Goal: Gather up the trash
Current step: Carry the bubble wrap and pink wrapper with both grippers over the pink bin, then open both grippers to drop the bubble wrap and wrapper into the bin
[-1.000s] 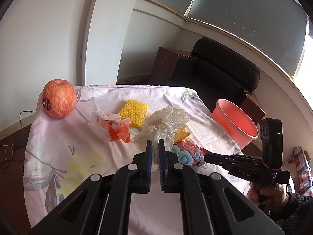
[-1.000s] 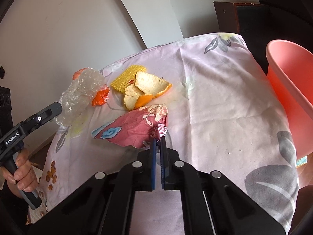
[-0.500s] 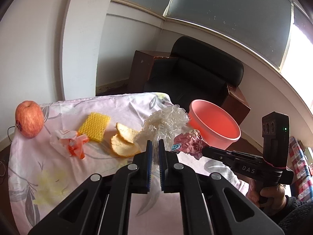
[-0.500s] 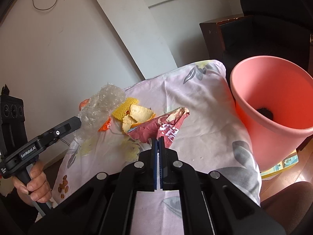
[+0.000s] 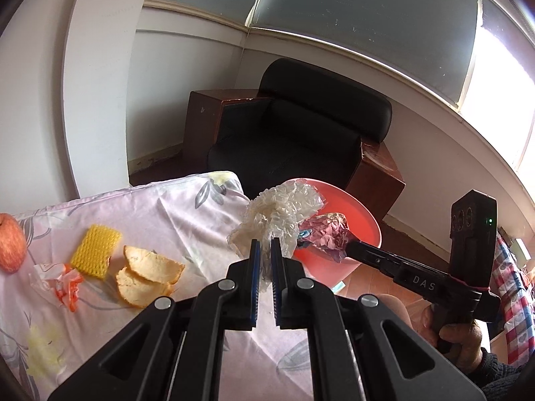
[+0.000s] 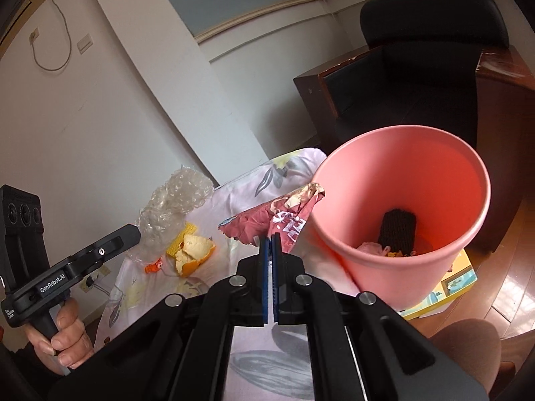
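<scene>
My left gripper [image 5: 262, 245] is shut on a crumpled wad of clear bubble wrap [image 5: 282, 209], held in the air by the table's right edge, next to the pink bin [image 5: 351, 220]. My right gripper [image 6: 271, 239] is shut on a crinkled red snack wrapper [image 6: 267, 220], which hangs just left of the pink bin's [image 6: 337, 180] rim. The same wrapper [image 5: 329, 235] shows over the bin in the left wrist view. Inside the bin lie a dark knitted item [image 6: 398, 230] and some pink scraps. Orange peel [image 5: 147, 275], a yellow foam net [image 5: 95, 250] and a torn orange-white wrapper [image 5: 63, 284] lie on the tablecloth [image 5: 167, 214].
A red apple [image 5: 10, 247] sits at the table's far left. A black armchair [image 5: 301, 140] with wooden side boxes stands behind the bin. A yellow box [image 6: 448, 287] lies on the floor under the bin. A person's hand [image 6: 63, 337] holds each gripper handle.
Both grippers rose and swung right from over the table toward the pink bin, carrying the bubble wrap and the red wrapper. The bin now fills much of the right wrist view.
</scene>
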### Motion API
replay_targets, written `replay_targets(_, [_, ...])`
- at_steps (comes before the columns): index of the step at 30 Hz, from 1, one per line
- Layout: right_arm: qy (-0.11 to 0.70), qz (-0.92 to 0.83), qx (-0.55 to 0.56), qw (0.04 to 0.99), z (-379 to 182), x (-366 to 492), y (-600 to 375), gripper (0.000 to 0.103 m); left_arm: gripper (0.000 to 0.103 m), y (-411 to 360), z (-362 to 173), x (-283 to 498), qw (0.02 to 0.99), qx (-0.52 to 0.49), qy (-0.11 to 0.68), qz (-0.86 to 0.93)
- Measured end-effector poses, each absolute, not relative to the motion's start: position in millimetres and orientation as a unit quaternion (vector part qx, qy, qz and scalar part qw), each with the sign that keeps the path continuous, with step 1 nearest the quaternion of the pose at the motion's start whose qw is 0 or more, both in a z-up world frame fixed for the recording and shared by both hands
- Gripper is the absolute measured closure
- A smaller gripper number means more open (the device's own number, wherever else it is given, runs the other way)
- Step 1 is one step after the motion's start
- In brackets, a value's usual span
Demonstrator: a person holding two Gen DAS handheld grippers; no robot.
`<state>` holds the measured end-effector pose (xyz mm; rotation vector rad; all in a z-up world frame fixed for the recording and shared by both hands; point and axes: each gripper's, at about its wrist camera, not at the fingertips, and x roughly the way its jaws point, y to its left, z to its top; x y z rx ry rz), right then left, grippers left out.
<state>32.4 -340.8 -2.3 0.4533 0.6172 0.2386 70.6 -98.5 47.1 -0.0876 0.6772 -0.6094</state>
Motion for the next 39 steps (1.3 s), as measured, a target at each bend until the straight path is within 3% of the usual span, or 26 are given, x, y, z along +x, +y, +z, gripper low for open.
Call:
replay_targets(20, [0.275,0.036,0.243,0.929,-17.8,48.9,-408.7,0.101,0.098,-205.4,34.9,108.4,0.877,0.010,0.358,-0.320])
replay_targets(39, [0.289,0.011,0.241,0.926,-32.9,53.8,-421.1,0.101,0.097,-259.6,2.7,139.2,0.866,0.055,0.398,-0.297])
